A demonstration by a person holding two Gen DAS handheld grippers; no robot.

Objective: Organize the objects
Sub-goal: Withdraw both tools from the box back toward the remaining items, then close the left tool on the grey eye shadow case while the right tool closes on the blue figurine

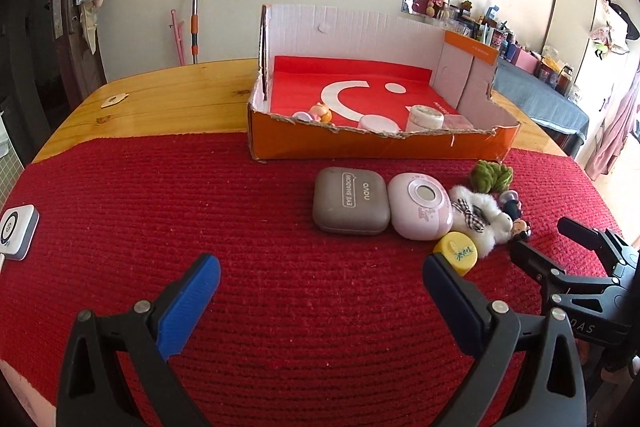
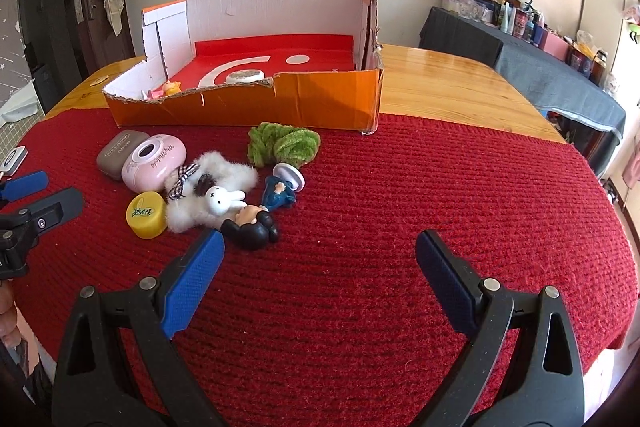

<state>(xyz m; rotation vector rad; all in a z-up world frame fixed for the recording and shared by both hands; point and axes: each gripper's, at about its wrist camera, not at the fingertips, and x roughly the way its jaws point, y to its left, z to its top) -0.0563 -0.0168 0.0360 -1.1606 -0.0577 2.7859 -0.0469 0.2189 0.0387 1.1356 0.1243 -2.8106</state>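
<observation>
An orange cardboard box (image 1: 380,147) (image 2: 248,105) with a red floor stands at the back of the red mat; a small orange figurine (image 1: 322,111), a white round case (image 1: 378,123) and a white jar (image 1: 425,118) lie inside. In front sit a grey eye-shadow case (image 1: 351,200) (image 2: 116,151), a pink compact (image 1: 420,205) (image 2: 154,161), a yellow cap (image 1: 457,251) (image 2: 146,214), a white fluffy toy (image 1: 480,217) (image 2: 208,193), a green plush (image 1: 491,175) (image 2: 282,143) and a black-haired figurine (image 2: 252,221). My left gripper (image 1: 320,281) and right gripper (image 2: 320,257) are both open, holding nothing, short of the pile.
A red knitted mat (image 1: 240,227) covers the near part of the wooden table (image 1: 168,95). A small white device (image 1: 16,231) lies at the mat's left edge. A cluttered side table (image 2: 560,67) stands to the right. A blue figurine (image 2: 282,189) lies by the green plush.
</observation>
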